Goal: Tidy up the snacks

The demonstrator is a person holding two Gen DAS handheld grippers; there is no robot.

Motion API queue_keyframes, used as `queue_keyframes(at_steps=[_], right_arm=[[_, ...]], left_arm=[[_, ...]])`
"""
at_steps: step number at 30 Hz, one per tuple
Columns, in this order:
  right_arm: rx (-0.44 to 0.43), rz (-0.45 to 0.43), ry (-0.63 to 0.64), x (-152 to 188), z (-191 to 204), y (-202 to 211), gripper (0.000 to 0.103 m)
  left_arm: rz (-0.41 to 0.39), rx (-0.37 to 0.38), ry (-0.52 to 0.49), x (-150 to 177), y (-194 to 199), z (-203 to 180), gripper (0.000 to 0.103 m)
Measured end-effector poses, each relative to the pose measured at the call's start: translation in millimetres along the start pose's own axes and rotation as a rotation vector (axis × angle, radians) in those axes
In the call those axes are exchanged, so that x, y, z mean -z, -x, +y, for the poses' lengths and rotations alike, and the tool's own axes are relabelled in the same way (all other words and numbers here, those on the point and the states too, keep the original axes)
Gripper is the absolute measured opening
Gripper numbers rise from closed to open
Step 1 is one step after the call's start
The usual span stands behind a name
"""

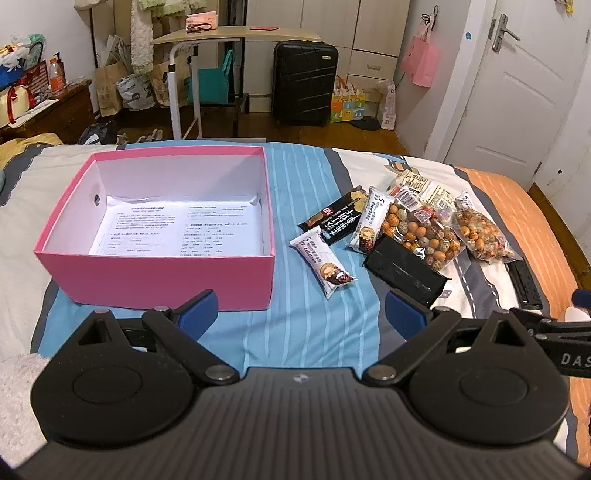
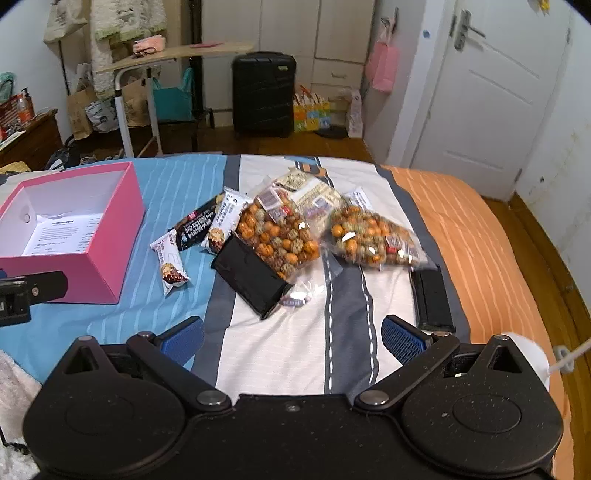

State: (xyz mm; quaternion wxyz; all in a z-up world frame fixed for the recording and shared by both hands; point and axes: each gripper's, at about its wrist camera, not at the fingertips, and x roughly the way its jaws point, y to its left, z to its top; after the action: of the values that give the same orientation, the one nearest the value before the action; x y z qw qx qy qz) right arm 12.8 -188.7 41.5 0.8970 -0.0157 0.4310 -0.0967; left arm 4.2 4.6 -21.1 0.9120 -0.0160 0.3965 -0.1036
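Two tools hover over the bed (image 1: 306, 325), both spread wide with nothing between their pads: left tool (image 1: 301, 314), right tool (image 2: 291, 338). Snacks (image 2: 280, 236) lie heaped on the bedspread, right of the pink box (image 1: 155, 273), which holds only a printed sheet (image 1: 177, 229). One bar (image 1: 327, 266) lies nearest the box.

- A black suitcase (image 1: 305, 83) stands upright on the wood floor by white cupboards.
- A pink bag (image 1: 422, 62) hangs on the wall beside a white door (image 1: 517, 85).
- A teal bag (image 1: 213, 79) sits under a rolling desk (image 1: 236, 34).
- Paper bags (image 1: 110, 88) lean nearby.
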Motion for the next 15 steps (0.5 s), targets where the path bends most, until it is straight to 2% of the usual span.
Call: queue_keyframes(at_steps=[4, 7, 9, 12, 15], right_arm=[[-0.147, -0.097, -0.018, -3.7, -19.7, 2.0, 0.103], [-0.197, -0.203, 0.005, -3.5, -30.1, 2.6, 0.103], [-0.244, -0.227, 0.010, -2.9, -36.8, -3.0, 0.103], [-0.237, -0.218, 0.096, -6.2, -28.9, -15.8, 0.103], [-0.205, -0.224, 0.254, -1.5, -12.2, -27.1, 0.103]], left_arm=[[0.016, -0.010, -0.003, -4.2, -7.2, 1.7, 0.078], [0.025, -0.011, 0.007, -9.0, -10.3, 5.0, 0.077], [0.023, -0.005, -0.001, -12.7, -12.1, 2.4, 0.077], [0.029, 0.034, -0.033, -19.8, -16.7, -9.6, 0.077], [0.051, 0.091, -0.048, -29.0, -24.7, -25.5, 0.077]])
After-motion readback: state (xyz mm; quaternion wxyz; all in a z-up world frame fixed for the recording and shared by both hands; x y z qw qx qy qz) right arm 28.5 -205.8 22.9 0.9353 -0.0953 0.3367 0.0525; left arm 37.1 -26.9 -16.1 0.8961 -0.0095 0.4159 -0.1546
